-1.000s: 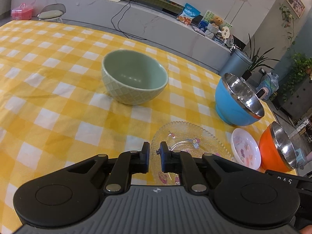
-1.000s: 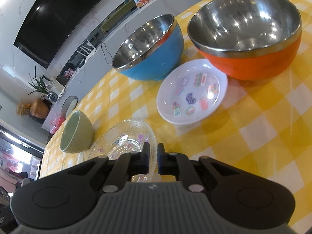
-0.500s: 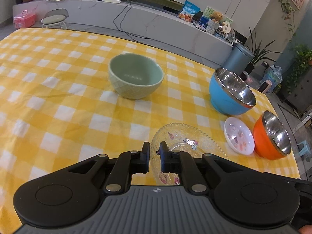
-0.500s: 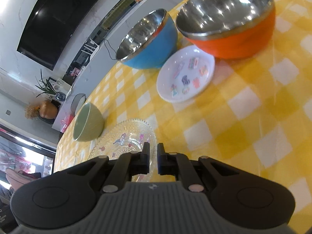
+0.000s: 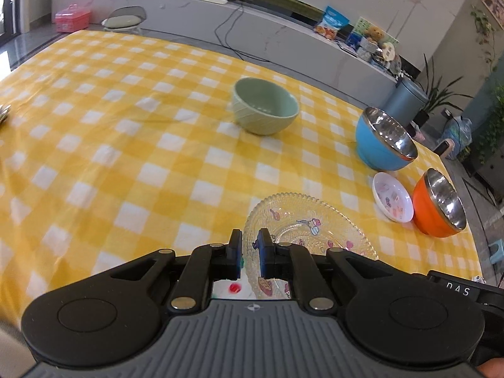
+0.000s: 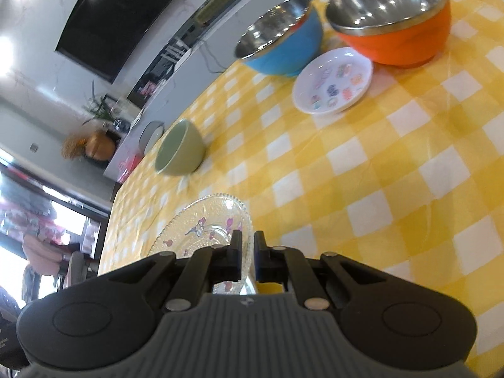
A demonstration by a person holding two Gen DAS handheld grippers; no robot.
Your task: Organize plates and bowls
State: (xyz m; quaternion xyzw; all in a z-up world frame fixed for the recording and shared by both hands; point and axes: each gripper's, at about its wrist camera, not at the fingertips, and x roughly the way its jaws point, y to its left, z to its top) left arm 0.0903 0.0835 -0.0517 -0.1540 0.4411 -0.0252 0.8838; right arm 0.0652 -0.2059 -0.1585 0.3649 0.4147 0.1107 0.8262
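Observation:
A clear glass plate (image 5: 310, 225) with cartoon prints lies near the front of the yellow checked table, held at its rim from both sides. My left gripper (image 5: 249, 243) is shut on its left rim. My right gripper (image 6: 247, 242) is shut on the plate's (image 6: 204, 223) right rim. A green bowl (image 5: 265, 105) stands mid-table, also in the right wrist view (image 6: 179, 148). A blue bowl (image 5: 384, 140), a small white plate (image 5: 392, 197) and an orange bowl (image 5: 439, 206) stand at the right, also in the right wrist view: blue bowl (image 6: 280, 37), white plate (image 6: 333, 81), orange bowl (image 6: 392, 15).
The table's (image 5: 110, 145) right edge runs just past the orange bowl. A long white counter (image 5: 252, 22) with snacks and toys stands behind the table. A grey bin (image 5: 406, 99) and plants are at the far right. A metal object (image 5: 3, 111) lies at the table's left edge.
Both grippers have pulled back and up from the bowls while still shut on the glass plate's rim. The bowls and white plate look smaller and farther away.

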